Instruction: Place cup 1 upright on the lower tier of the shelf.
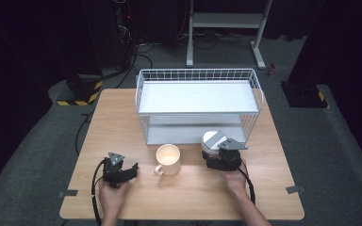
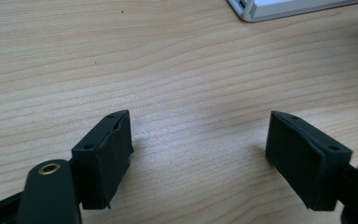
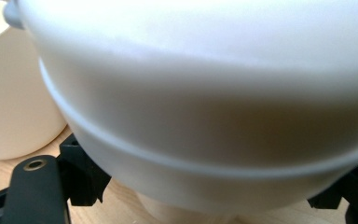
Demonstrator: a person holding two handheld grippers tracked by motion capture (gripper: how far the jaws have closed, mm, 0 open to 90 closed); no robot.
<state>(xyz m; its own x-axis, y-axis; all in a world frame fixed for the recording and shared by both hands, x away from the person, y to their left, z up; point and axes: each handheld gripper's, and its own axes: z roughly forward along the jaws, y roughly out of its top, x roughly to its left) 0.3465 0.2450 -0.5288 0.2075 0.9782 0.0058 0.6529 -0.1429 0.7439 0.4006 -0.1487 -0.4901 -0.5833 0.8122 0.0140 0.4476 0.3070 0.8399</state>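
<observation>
White lidded plastic container [image 1: 212,142] stands on the pale wooden worktop [image 1: 122,122] just in front of the white wire two-tier shelf rack [image 1: 198,101], clenched in the right claw [image 1: 217,157]. By my judgement it is gripped but not yet moved, with the cream ceramic mug [image 1: 168,159] untouched beside it. The left claw [image 2: 198,156] rests released over bare wood, and grey carpet and dark equipment stands surround the worktop.

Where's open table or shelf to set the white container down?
Rack upper shelf is bare. Table is bare left of the rack, and along the front edge between the hands. Crowded: mug and white container in the right gripper, before the rack.
</observation>
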